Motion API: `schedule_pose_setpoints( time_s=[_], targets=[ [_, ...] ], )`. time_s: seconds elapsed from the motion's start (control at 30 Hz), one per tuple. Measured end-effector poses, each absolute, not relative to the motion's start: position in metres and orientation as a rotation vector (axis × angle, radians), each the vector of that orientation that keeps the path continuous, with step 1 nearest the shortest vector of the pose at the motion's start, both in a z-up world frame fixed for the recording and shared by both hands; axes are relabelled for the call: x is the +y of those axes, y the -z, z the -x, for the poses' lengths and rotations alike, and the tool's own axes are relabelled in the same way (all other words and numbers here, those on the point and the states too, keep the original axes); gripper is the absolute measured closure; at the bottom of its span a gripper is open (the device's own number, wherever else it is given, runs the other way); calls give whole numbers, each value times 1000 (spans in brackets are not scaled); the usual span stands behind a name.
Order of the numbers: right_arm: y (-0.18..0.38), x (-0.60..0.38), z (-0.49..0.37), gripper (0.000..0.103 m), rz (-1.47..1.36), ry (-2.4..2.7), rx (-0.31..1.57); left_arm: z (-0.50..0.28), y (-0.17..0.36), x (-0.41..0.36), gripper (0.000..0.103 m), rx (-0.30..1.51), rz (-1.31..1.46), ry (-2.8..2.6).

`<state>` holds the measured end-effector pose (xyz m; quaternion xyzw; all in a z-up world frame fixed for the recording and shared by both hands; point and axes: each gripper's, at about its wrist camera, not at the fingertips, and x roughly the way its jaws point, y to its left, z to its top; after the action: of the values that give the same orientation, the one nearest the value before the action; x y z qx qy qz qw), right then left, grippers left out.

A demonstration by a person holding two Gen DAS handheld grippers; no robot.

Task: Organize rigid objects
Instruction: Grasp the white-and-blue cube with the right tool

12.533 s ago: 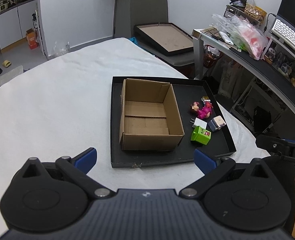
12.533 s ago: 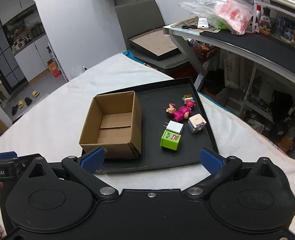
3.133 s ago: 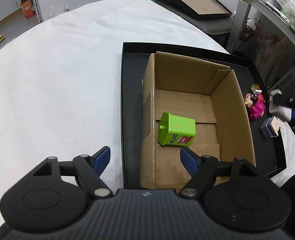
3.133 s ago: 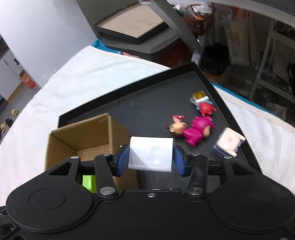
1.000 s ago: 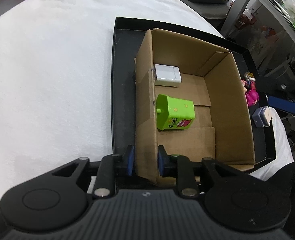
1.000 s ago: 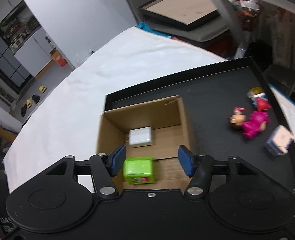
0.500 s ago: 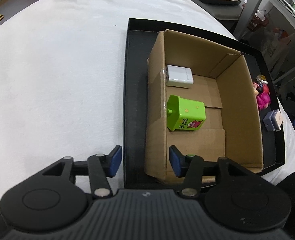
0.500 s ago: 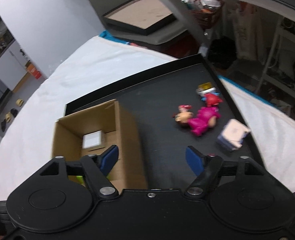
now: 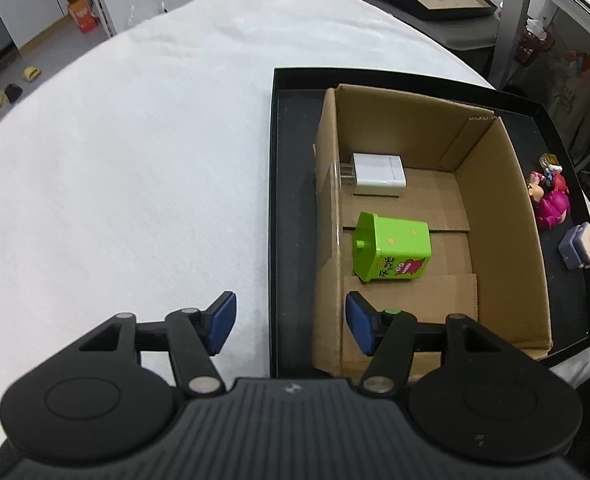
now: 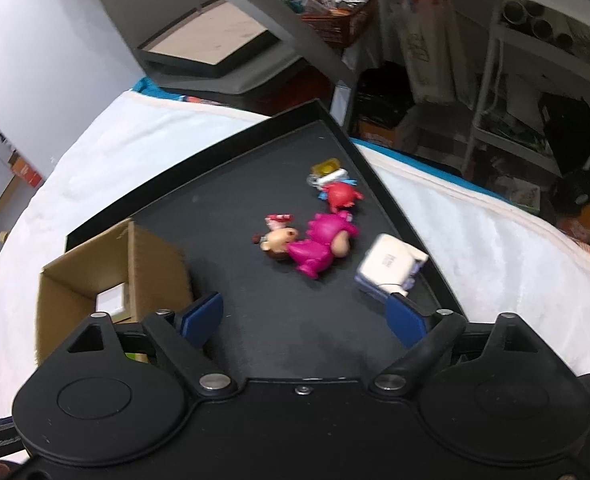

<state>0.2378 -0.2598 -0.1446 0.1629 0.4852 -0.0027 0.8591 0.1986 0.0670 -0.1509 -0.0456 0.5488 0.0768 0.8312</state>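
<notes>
An open cardboard box (image 9: 495, 220) stands in a black tray (image 9: 295, 200). Inside it lie a white charger (image 9: 379, 170) and a green toy block (image 9: 395, 250). My left gripper (image 9: 291, 324) straddles the box's near left wall. Its jaws are opening and the pads are off the cardboard. My right gripper (image 10: 305, 318) hovers over the bare tray (image 10: 255, 184) right of the box (image 10: 155, 264), jaws opening with nothing between them. Ahead of it lie a pink doll (image 10: 315, 248), a white-and-purple cube (image 10: 391, 268) and a small red figure (image 10: 339, 194).
The tray rests on a table under a white cloth (image 9: 135, 160). Beyond the table a framed board (image 10: 211, 40) lies on a chair. A grey desk with cluttered shelves (image 10: 495, 80) runs along the right side.
My left gripper let go of the box's left wall and its jaws spread. My right gripper swung from above the box rightward over the tray towards the toys, its jaws widening.
</notes>
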Motion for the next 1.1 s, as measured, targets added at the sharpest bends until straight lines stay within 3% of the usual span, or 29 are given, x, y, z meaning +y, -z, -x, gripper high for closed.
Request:
schedule_pose_setpoints(
  time_s=[0.23,1.1],
  targets=[
    [172,-284,-241,13,-380,52,1025,-200,152,64,34,1166,80,-209],
    [222,-300,-273,16,-499,70,1090,-215,150,51,32,1161,44,-271]
  ],
)
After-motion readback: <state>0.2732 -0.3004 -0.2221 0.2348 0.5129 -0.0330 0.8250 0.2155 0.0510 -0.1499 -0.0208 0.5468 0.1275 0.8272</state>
